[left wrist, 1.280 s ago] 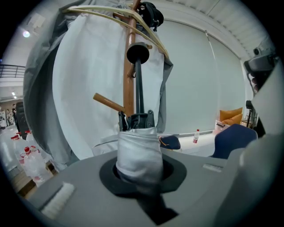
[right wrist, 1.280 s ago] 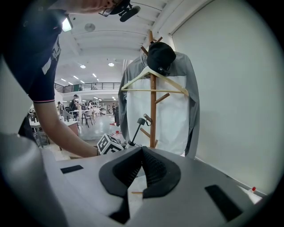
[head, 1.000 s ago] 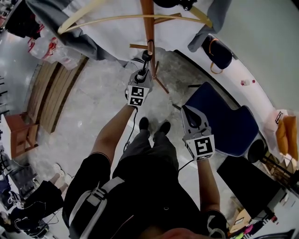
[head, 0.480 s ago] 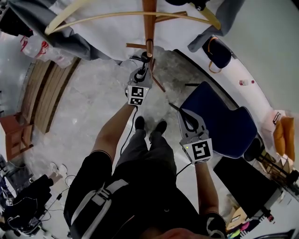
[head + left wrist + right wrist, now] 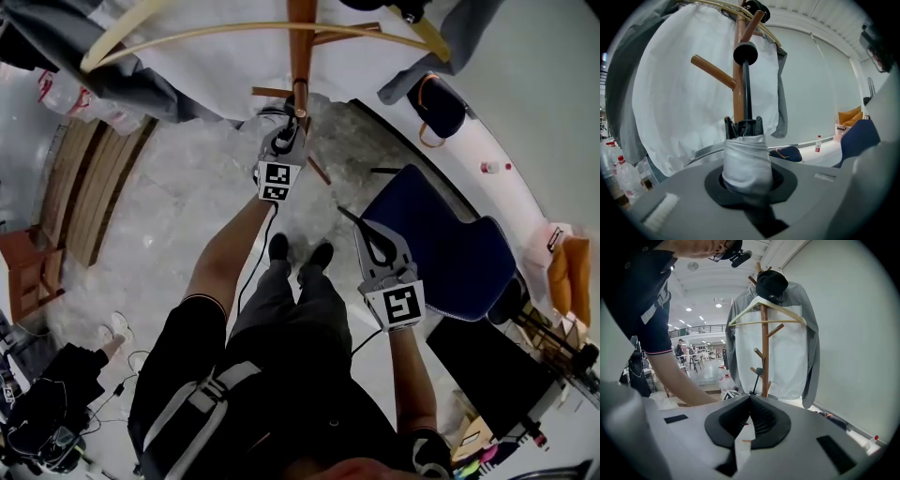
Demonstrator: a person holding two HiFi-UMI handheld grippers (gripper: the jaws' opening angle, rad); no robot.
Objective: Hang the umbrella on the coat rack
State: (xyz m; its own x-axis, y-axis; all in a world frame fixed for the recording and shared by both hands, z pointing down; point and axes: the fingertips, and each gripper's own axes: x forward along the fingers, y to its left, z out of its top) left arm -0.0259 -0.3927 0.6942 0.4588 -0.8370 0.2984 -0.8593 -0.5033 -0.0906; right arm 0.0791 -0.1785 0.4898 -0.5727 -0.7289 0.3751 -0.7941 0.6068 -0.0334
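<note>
My left gripper (image 5: 286,139) is shut on a folded umbrella (image 5: 745,157) with pale grey cloth. Its black shaft runs upward to a round black end cap (image 5: 746,53). That cap sits right by the wooden coat rack pole (image 5: 737,93), just right of a slanted peg (image 5: 714,71); I cannot tell whether they touch. In the head view the umbrella (image 5: 294,114) points at the coat rack pole (image 5: 300,37), close to a short peg (image 5: 272,92). My right gripper (image 5: 373,234) hangs lower right, shut with nothing in it. In the right gripper view the right gripper (image 5: 750,398) faces the rack from a distance.
A grey jacket (image 5: 811,343) over a white shirt (image 5: 679,103) hangs on a hanger on the rack, with a black cap (image 5: 771,284) on top. A blue chair (image 5: 450,244) stands right of my legs. A dark bag (image 5: 436,105) lies by the wall. Wooden slats (image 5: 94,187) lie at left.
My left gripper has carried the umbrella closer to the rack pole and a little lower. The right gripper has stayed about where it was.
</note>
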